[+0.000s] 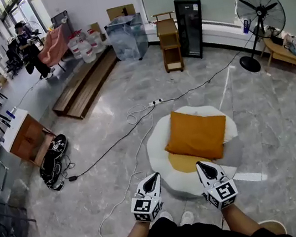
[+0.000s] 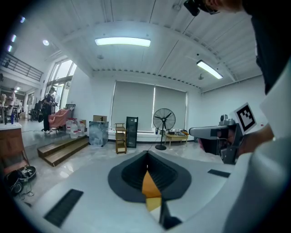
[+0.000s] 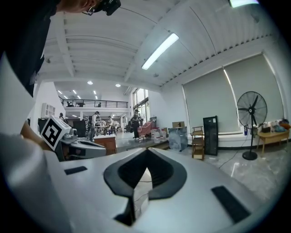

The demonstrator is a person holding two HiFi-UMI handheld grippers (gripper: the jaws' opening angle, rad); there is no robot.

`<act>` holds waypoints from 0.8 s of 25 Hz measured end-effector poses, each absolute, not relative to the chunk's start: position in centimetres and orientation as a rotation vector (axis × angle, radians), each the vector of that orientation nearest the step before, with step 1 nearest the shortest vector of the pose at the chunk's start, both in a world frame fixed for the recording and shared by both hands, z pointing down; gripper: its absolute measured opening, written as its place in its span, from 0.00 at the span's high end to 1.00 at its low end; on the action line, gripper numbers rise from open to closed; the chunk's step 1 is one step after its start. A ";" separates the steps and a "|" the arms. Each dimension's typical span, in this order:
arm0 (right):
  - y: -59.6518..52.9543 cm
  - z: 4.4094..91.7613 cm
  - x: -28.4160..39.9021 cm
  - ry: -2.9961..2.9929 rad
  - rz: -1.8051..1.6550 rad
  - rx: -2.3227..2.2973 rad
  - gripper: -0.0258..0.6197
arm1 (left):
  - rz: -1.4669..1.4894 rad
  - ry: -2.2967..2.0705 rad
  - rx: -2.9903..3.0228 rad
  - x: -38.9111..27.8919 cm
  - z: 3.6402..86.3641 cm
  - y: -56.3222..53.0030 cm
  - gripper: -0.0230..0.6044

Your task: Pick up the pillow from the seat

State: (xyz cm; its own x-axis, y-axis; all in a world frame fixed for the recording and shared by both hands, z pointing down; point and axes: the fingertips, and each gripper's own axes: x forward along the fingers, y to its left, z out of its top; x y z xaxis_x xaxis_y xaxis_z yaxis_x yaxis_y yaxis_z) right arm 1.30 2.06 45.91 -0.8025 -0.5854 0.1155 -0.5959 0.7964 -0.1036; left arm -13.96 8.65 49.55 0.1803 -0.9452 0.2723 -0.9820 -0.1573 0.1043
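An orange square pillow (image 1: pixel 196 134) lies on a round white seat (image 1: pixel 163 160) with a yellow cushion patch (image 1: pixel 185 163), on the floor just ahead of me. My left gripper (image 1: pixel 153 177) hovers shut at the seat's near-left edge, nothing held. My right gripper (image 1: pixel 201 167) is shut too, over the seat's near side, just short of the pillow's near edge. In the left gripper view a sliver of the orange pillow (image 2: pixel 148 183) shows between the closed jaws, with the right gripper's body off to the side. The right gripper view shows only floor past its tips (image 3: pixel 144 163).
A cable (image 1: pixel 119 142) and power strip run across the marble floor left of the seat. A standing fan (image 1: pixel 258 19), black cabinet (image 1: pixel 190 26), wooden shelf (image 1: pixel 169 41) and bin (image 1: pixel 126 37) line the far wall. Shoes (image 1: pixel 52 165) lie by a wooden cabinet (image 1: pixel 24 137) at left.
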 end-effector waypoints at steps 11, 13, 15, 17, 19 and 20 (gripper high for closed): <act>-5.0 46.3 0.0 -2.908 0.193 1.016 0.95 | 0.192 -1.830 2.229 -16.0 50.0 1.1 0.94; -6.6 46.7 -0.7 -2.896 0.209 1.023 0.95 | 0.197 -1.818 2.232 -16.8 50.4 -0.5 0.94; -8.6 47.4 -1.4 -2.876 0.239 1.037 0.95 | 0.200 -1.799 2.236 -17.6 50.5 -2.6 0.94; -10.7 47.6 -2.1 -2.858 0.261 1.064 0.95 | 0.211 -1.773 2.252 -18.3 50.5 -4.7 0.94; -12.6 47.8 -2.8 -2.842 0.281 1.098 0.95 | 0.222 -1.742 2.271 -19.2 50.9 -6.9 0.94; -13.4 48.0 -3.1 -2.833 0.294 1.114 0.95 | 0.224 -1.727 2.279 -19.6 51.1 -8.0 0.94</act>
State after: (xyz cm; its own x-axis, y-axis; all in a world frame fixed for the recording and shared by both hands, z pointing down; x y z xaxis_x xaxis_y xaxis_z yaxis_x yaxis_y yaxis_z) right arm -3.15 -13.44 48.02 -0.7318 -0.6655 0.1469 -0.6815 0.7168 -0.1476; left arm -19.59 -8.02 51.12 0.2761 -0.9180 0.2847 -0.9603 -0.2509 0.1221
